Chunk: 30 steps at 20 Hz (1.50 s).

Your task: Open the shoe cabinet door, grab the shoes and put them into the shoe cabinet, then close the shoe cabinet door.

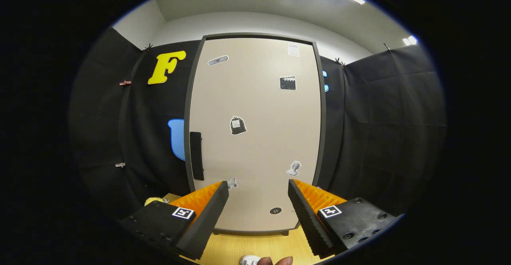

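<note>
A tall beige shoe cabinet (255, 97) with a dark frame stands upright on the wooden table straight ahead of me. Its door is shut and carries several stickers. A black vertical handle (196, 155) sits on the door's left edge, a little above and left of my left finger. My gripper (258, 188) is open, its fingers spread wide with nothing between them, pointing at the door's lower part. A bit of a white shoe (250, 260) shows on the table below the fingers, next to a person's fingertips (275, 261).
The light wooden table (255, 245) carries the cabinet. A small yellow object (155, 200) lies on the table left of the cabinet, behind my left finger. Black cloth walls stand close on both sides and behind.
</note>
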### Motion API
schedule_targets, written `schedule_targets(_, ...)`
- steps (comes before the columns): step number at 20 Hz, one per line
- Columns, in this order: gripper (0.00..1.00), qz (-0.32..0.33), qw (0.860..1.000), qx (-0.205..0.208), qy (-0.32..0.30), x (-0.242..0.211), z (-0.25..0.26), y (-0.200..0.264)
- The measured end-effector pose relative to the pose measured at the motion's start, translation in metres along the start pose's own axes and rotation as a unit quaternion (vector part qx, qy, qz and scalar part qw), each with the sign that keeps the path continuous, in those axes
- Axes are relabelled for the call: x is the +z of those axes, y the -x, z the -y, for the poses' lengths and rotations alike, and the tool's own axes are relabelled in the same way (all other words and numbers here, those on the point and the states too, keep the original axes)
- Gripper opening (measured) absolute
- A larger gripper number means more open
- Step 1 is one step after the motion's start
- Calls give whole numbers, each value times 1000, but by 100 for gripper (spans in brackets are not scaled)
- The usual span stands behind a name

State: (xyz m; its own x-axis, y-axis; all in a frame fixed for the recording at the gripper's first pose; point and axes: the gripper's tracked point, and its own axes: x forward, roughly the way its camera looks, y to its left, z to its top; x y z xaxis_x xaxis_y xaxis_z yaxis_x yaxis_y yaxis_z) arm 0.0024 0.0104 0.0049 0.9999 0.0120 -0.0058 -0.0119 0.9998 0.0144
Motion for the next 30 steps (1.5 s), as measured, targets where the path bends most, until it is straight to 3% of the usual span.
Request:
schedule_targets(14, 97, 17, 998, 43, -40, 24, -115, -69)
schedule_targets(25, 98, -9, 999, 36, -18, -18, -149, -145)
schedule_targets(27, 90, -7, 999, 35, -15, -23, -152, -154)
schedule_targets(30, 65, -18, 999, 30, -26, -34, -152, -164)
